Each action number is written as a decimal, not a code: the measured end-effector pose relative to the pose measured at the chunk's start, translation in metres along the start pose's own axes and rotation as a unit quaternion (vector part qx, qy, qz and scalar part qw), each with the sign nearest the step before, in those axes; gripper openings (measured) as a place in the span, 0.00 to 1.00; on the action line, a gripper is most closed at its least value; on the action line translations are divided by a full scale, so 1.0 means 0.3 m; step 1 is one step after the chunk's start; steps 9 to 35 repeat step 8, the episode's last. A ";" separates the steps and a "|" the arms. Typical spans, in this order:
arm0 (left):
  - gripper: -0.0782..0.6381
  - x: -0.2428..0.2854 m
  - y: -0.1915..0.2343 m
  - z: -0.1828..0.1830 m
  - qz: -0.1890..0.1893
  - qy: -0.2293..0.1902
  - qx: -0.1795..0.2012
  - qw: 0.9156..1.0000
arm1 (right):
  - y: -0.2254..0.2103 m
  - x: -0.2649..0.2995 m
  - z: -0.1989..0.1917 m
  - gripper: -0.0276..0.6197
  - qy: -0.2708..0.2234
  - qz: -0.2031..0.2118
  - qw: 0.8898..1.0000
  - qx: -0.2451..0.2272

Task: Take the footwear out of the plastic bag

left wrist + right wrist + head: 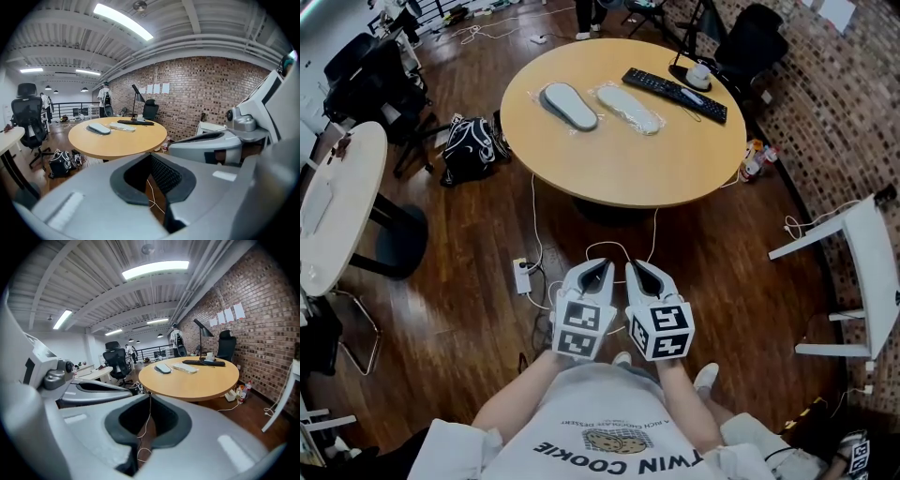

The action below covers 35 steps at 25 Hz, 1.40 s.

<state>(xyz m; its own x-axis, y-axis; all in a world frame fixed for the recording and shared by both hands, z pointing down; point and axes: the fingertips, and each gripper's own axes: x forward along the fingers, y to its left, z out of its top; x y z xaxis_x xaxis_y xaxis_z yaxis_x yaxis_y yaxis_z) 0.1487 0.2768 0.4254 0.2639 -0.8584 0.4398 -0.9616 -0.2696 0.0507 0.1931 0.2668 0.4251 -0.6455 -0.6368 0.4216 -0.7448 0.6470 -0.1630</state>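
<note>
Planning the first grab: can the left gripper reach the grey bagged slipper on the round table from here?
Probably not yet: the left gripper is held near the body, with floor between it and the table bearing the grey slipper. Nothing blocks the way.

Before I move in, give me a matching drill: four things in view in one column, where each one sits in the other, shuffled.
Things:
1. grey footwear
2. keyboard
3. black bag
4. power strip

Places:
A. on the floor, left of the round table
B. on the table, just left of the paler footwear
C. on the floor, on the near side of the table
D. on the table's far right part, beside the cup

Pairs: 1-B, 2-D, 3-A, 4-C.
</note>
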 end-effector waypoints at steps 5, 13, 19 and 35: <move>0.11 -0.028 -0.101 -0.006 0.005 -0.002 -0.004 1.000 | -0.012 -0.084 -0.038 0.05 0.002 0.013 1.000 -0.007; 0.11 -0.053 -0.157 -0.025 0.009 0.000 -0.006 1.000 | -0.018 -0.139 -0.074 0.05 0.004 0.019 1.000 0.000; 0.11 -0.053 -0.157 -0.025 0.009 0.000 -0.006 1.000 | -0.018 -0.139 -0.074 0.05 0.004 0.019 1.000 0.000; 0.11 -0.053 -0.157 -0.025 0.009 0.000 -0.006 1.000 | -0.018 -0.139 -0.074 0.05 0.004 0.019 1.000 0.000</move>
